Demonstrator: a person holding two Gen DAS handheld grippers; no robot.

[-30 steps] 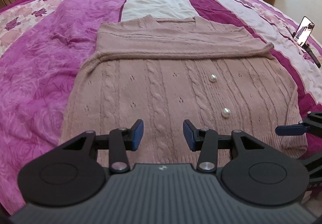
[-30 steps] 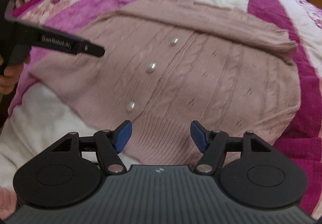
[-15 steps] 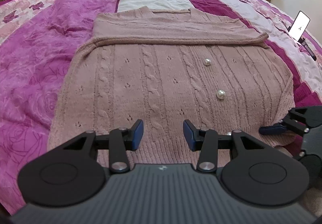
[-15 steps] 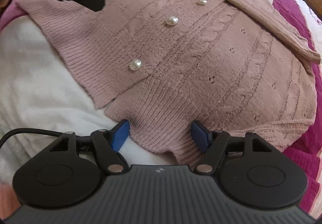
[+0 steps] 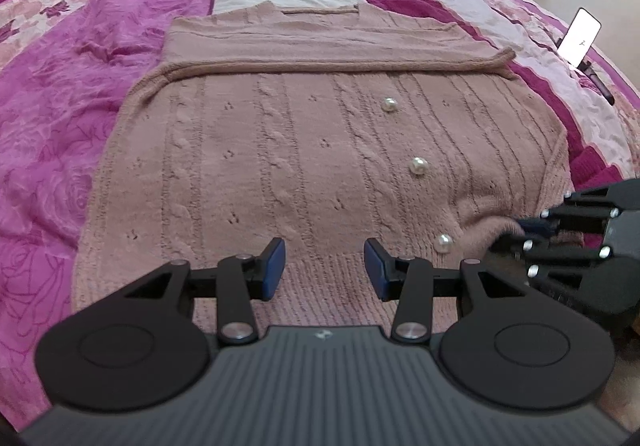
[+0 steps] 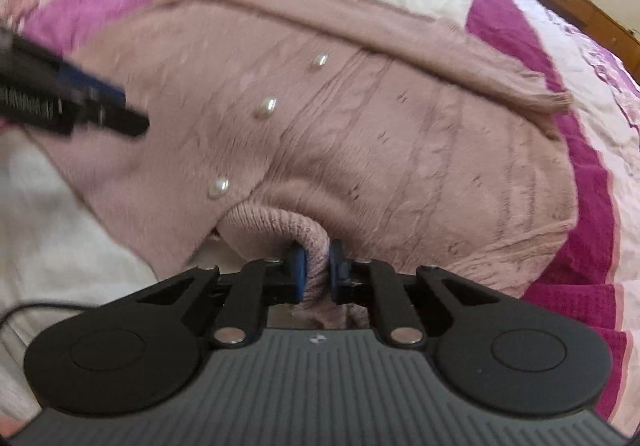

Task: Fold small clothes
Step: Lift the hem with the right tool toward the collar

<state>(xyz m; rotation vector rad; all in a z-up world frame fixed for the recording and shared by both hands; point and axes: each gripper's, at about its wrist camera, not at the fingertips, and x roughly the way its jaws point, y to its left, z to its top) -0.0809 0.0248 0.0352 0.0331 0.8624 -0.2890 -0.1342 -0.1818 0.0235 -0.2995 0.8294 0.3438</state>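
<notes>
A pink cardigan lies flat on a striped bedspread, sleeves folded across. The right gripper pinches its ribbed hem, apparently to lift it; the left gripper hovers spread over the hem.

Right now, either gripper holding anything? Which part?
Right gripper pinches the pink cardigan at its ribbed bottom hem. Left gripper is open, holding nothing.

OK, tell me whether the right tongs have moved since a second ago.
Yes. The right tongs went forward to the cardigan hem below the lowest pearl button and shut on it.
</notes>
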